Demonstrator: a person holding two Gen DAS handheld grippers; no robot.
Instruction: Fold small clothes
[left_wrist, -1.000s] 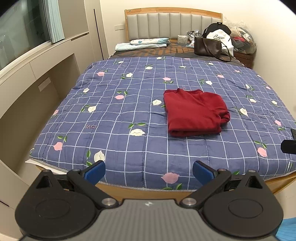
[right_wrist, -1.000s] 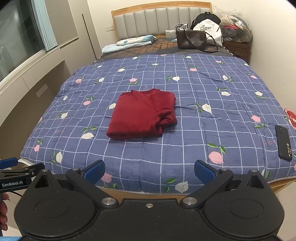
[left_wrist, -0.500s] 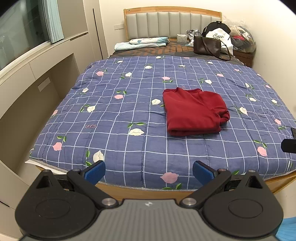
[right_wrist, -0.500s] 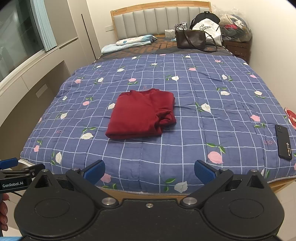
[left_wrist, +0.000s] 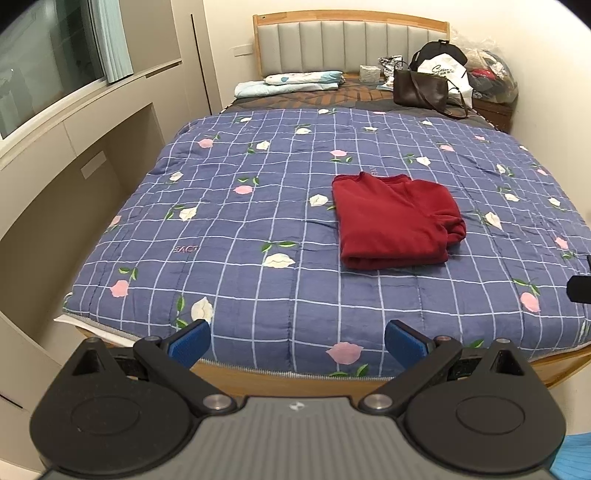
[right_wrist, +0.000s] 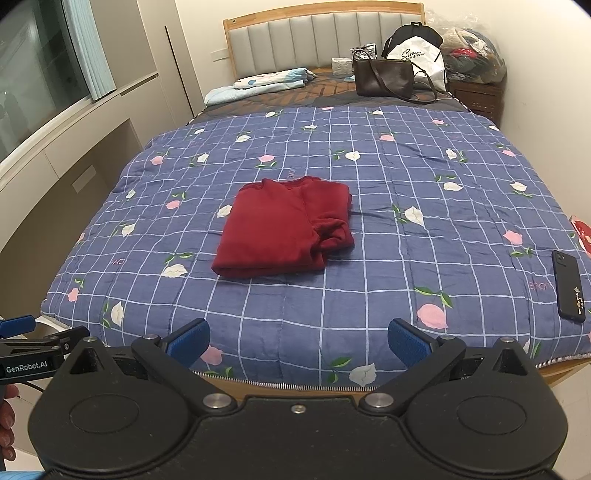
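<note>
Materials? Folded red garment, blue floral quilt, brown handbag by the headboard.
Folded red garment: soft matte knit, probably fleece or cotton; thick rounded folds, no sheen.
Blue floral quilt: printed woven fabric, padded; stitched grid puckers.
Brown handbag: looks like leather or faux leather; smooth, faint sheen.

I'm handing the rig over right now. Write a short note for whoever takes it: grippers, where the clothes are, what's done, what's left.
Left gripper: open, empty, held off the foot of the bed.
Right gripper: open, empty, also back at the foot.
Red garment: folded into a rough rectangle, lying mid-bed on the blue floral quilt, touched by neither gripper. One bunched part sticks out on its right side.
Black phone lies near the quilt's right edge; keep clear of it.
Done: this fold, apparently.
Left: maybe tidy the bunched part; no other loose garment is in sight on the quilt.
</note>
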